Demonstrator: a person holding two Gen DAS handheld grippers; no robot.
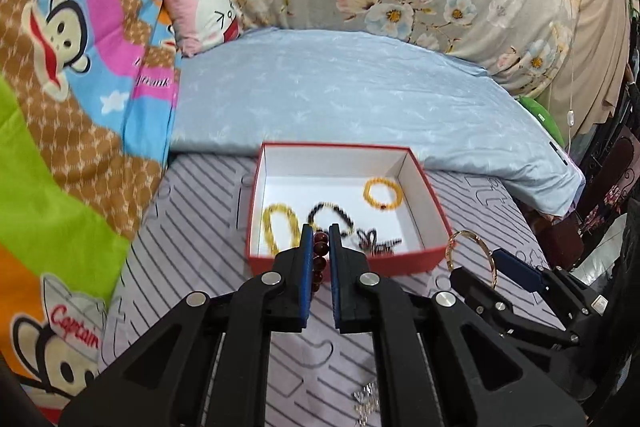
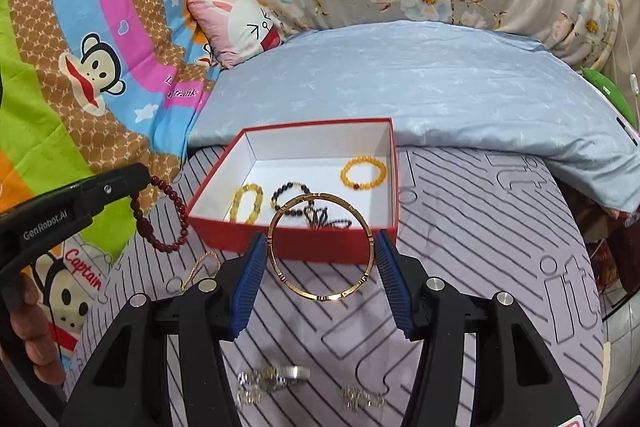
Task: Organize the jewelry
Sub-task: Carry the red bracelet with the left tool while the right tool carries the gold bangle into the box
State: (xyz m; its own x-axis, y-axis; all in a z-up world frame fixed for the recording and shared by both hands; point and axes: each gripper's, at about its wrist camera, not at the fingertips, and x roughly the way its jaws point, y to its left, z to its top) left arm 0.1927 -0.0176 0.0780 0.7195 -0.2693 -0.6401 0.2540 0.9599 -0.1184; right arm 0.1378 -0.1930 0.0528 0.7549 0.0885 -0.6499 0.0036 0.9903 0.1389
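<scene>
From the left wrist, the left tongs (image 1: 320,239) are clamped on a dark red bead bracelet (image 1: 320,251), which runs along the fingers, before the red box (image 1: 348,263) on the bed.

From the right wrist, the right tongs (image 2: 322,247) grip the gold bangle (image 2: 322,247) across its width, its ring facing the camera, tilted.

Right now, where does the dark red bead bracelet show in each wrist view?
Left wrist view: the red bracelet sits low centre, pinched in the left gripper, in front of the box.
Right wrist view: the bracelet hangs at the left edge from the left gripper, left of the box.
Shared landmark: the red box.
</scene>
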